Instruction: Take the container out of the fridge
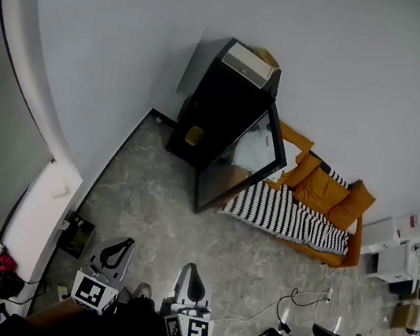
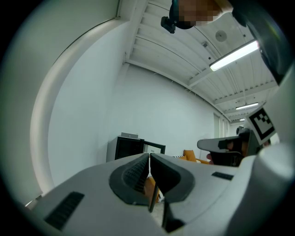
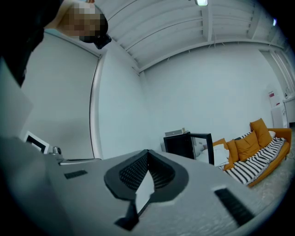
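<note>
A yellowish container (image 1: pixel 194 134) sits low inside the black fridge (image 1: pixel 225 102), whose glass door (image 1: pixel 243 161) hangs open toward an orange sofa (image 1: pixel 325 194). Well apart across the floor (image 1: pixel 147 209), the left gripper (image 1: pixel 117 250) and right gripper (image 1: pixel 190 278) are both clenched on nothing.

My left tool (image 1: pixel 123 246) and my right tool (image 1: pixel 190 273) show at the bottom, over the grey floor (image 1: pixel 149 201). Both point toward the black fridge (image 1: pixel 220 109), well apart from them. It stands against the white wall (image 1: pixel 220 13), its door (image 1: pixel 242 165) swung open. Just beside it is an orange sofa (image 1: pixel 325 194) with a striped blanket (image 1: pixel 289 216).
</note>
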